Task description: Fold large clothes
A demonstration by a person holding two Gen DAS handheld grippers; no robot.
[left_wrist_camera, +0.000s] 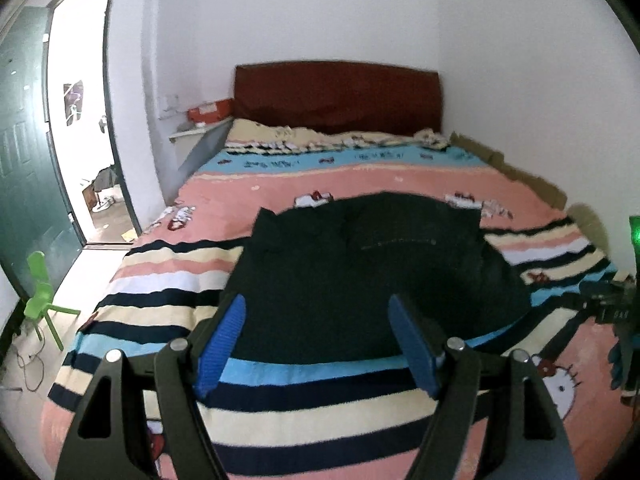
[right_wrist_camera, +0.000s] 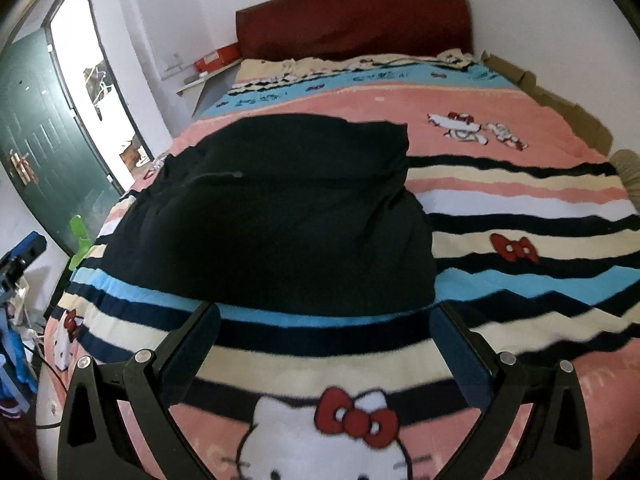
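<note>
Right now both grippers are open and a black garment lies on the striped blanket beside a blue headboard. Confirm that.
The headboard is dark red, not blue, as the left wrist view shows. The rest holds: left gripper and right gripper open, black garment on the striped blanket.

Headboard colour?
Dark red headboard, plain with no pattern; clearest in the right wrist view.

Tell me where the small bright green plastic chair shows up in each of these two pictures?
Left wrist view: the green plastic chair stands on the floor at the far left, beside the striped blanket.
Right wrist view: only a sliver of it shows at the left edge, past the black garment.
Shared landmark: the dark red headboard.
</note>
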